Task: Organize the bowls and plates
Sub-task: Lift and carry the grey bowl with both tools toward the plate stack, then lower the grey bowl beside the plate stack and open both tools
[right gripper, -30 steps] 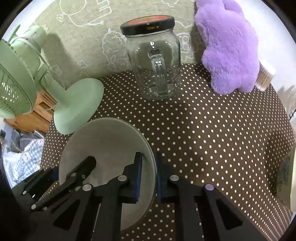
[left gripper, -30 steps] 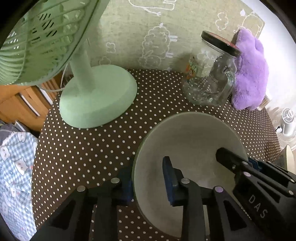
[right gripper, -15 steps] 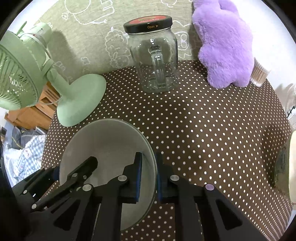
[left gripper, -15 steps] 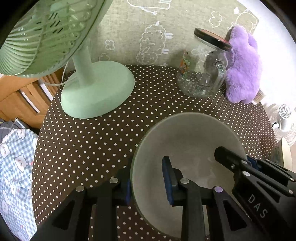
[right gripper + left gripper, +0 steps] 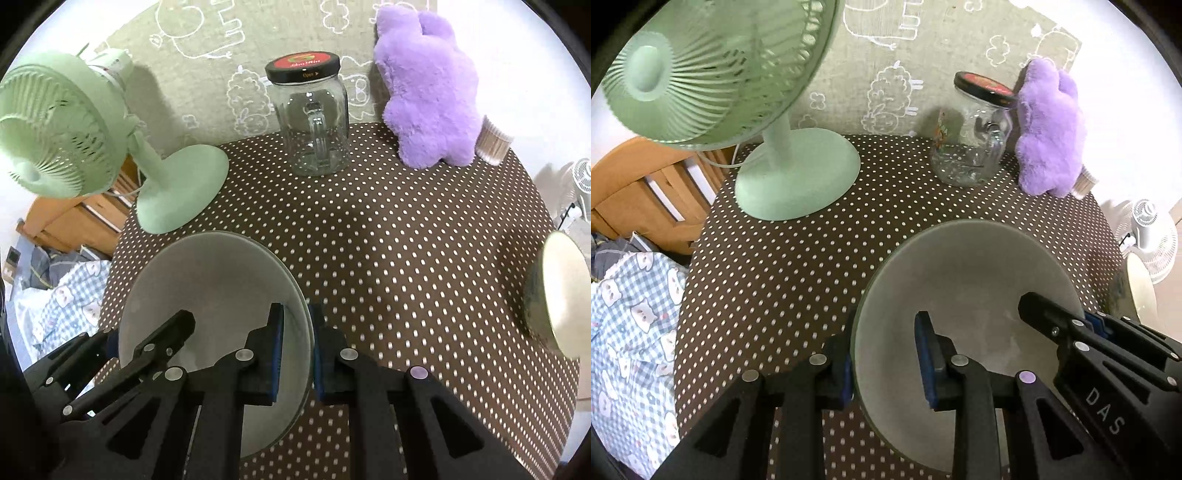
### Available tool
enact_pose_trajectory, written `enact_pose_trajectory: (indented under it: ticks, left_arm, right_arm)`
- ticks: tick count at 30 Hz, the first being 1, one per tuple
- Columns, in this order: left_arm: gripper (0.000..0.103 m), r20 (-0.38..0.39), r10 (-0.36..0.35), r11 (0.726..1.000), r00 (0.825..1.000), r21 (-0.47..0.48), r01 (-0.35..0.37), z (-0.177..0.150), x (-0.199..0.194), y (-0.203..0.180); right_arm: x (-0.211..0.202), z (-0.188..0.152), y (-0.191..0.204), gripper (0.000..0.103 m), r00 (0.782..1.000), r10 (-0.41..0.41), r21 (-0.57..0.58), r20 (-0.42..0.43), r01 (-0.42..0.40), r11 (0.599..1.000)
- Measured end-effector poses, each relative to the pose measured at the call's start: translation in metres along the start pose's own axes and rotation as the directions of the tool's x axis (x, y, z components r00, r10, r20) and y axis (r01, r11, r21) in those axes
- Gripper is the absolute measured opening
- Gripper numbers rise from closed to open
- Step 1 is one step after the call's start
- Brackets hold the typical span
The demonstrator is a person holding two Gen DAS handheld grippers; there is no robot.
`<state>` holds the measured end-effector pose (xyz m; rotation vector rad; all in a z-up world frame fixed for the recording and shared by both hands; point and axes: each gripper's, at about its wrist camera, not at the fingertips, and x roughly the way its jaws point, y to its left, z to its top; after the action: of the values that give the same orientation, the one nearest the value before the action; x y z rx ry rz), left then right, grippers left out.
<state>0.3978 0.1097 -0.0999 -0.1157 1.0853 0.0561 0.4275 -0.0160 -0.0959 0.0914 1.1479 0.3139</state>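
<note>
Now carrying the grey bowl (image 5: 964, 284) between both grippers, clear above the dotted table (image 5: 388, 240).

My left gripper (image 5: 886, 354) is clamped on the bowl's left rim, one pad outside the wall and one inside; my right gripper (image 5: 297, 339) pinches the opposite rim the same way, so the bowl hangs level between them. I judge this to be the transport step: the bowl is up and needs a home. A second dish, cream inside with a dark outer wall (image 5: 557, 291), sits at the table's right edge, well apart from the bowl, and looks to me the likely stacking spot. Next I would need to move both hands together toward it, matched in height so the rim does not twist out of either pinch, keeping clear of the glass jar (image 5: 312, 118) and green fan (image 5: 62, 125).
</note>
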Motion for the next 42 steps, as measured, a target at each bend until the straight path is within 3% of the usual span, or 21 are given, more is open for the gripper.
enact_pose_trajectory:
  ticks: [22, 42]
  left_arm:
    - [0.028, 0.015, -0.025, 0.999, 1.0, 0.028, 0.025, -0.092, -0.101, -0.006]
    - [0.028, -0.089, -0.072, 0.994, 0.993, 0.072, 0.079, -0.163, -0.107, -0.007]
  right_arm:
    - [-0.098, -0.101, 0.012, 0.017, 1.0, -0.002, 0.043, 0.002, 0.002, 0.999]
    - [-0.114, -0.19, 0.005, 0.016, 0.995, -0.064, 0.067, -0.079, 0.069, 0.995]
